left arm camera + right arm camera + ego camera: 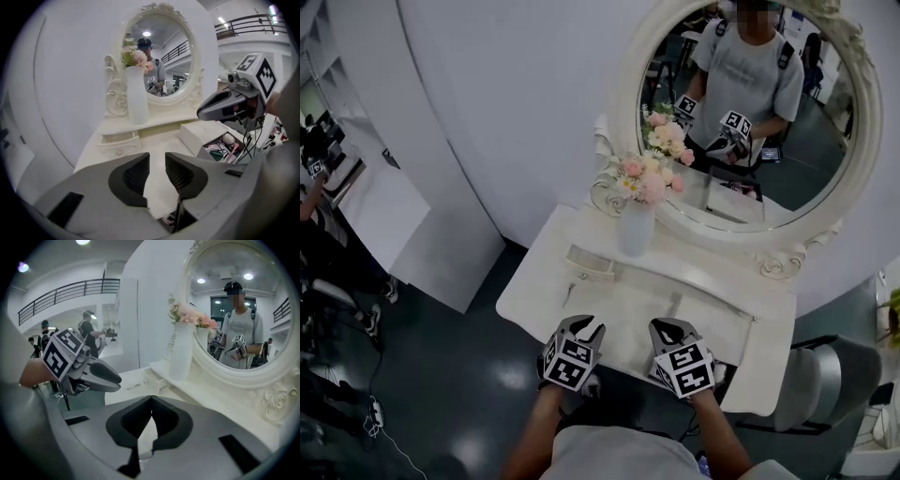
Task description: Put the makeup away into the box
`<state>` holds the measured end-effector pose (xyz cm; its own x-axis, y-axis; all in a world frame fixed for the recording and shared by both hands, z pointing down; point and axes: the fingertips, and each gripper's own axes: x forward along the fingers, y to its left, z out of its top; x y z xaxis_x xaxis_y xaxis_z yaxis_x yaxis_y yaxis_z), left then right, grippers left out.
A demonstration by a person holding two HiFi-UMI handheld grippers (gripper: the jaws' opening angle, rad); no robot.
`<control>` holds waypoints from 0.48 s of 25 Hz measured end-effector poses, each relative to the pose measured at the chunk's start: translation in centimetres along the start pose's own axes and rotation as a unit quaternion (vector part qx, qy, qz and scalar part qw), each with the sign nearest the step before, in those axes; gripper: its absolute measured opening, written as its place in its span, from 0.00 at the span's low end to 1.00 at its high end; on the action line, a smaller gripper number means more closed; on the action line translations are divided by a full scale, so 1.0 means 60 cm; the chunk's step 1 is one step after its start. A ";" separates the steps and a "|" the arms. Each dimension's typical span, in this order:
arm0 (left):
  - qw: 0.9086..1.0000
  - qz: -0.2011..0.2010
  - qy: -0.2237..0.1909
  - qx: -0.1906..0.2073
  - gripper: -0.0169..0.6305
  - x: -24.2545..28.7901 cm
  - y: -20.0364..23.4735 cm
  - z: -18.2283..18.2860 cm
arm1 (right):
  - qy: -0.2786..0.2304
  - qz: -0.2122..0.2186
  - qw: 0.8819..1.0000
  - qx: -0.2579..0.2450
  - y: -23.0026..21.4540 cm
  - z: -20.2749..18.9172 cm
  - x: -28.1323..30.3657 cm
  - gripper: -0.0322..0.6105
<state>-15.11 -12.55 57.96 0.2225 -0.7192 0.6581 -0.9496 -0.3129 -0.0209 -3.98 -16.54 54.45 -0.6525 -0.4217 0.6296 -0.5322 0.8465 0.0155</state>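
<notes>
Two hand-held grippers are being held side by side above the front edge of a white dressing tabletop (628, 309), both pointing down and toward the oval mirror (750, 103). The left gripper (581, 323) is being carried with its fingers apart, and only bare tabletop is showing through the gap between them. The right gripper (673, 325) is being carried with its fingers closed tip to tip, with nothing being gripped. In the left gripper view, the white box (202, 133) is being shown open on the tabletop to the right of that gripper and below the right gripper, and the makeup (225, 146) is being seen inside it as a jumble of small coloured items. A tall white vase (635, 228) of pink and cream flowers (649, 178) is being displayed on the raised shelf at the mirror's left edge, with a small drawer (591, 262) just beside its base. The person (748, 75) wearing the grippers is being reflected in the mirror.
</notes>
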 end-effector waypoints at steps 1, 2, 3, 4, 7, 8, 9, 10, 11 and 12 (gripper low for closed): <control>1.000 0.010 0.000 -0.008 0.22 -0.006 0.017 -0.005 | 0.000 0.007 1.000 -0.004 0.007 0.007 0.011 0.05; 1.000 0.020 0.001 -0.015 0.22 -0.012 0.033 -0.011 | 0.001 0.012 1.000 -0.008 0.014 0.013 0.021 0.05; 0.999 0.028 0.002 -0.021 0.22 -0.016 0.048 -0.018 | 0.002 0.017 1.000 -0.011 0.020 0.018 0.032 0.05; 0.999 0.036 0.004 -0.028 0.22 -0.020 0.061 -0.024 | 0.004 0.022 1.000 -0.014 0.027 0.023 0.041 0.05; 0.998 0.052 0.006 -0.045 0.22 -0.030 0.095 -0.041 | 0.005 0.036 0.999 -0.021 0.046 0.042 0.070 0.05; 0.997 0.059 0.004 -0.048 0.22 -0.032 0.105 -0.044 | 0.004 0.040 0.999 -0.023 0.052 0.048 0.080 0.05; 0.997 0.066 0.001 -0.050 0.22 -0.034 0.115 -0.047 | 0.005 0.044 0.999 -0.024 0.058 0.053 0.090 0.05; 0.996 0.074 -0.002 -0.053 0.22 -0.036 0.124 -0.050 | 0.006 0.048 0.999 -0.025 0.063 0.055 0.100 0.05; 0.995 0.081 -0.004 -0.057 0.22 -0.036 0.133 -0.054 | 0.008 0.052 0.998 -0.026 0.068 0.056 0.109 0.05; 0.994 0.085 -0.004 -0.061 0.22 -0.036 0.140 -0.057 | 0.010 0.055 0.998 -0.027 0.072 0.057 0.119 0.05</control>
<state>-24.35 -11.49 58.94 0.0572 -0.7609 0.6463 -0.9933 -0.1083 -0.0396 -12.79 -17.00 56.32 -0.6940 -0.3186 0.6457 -0.4279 0.9037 -0.0140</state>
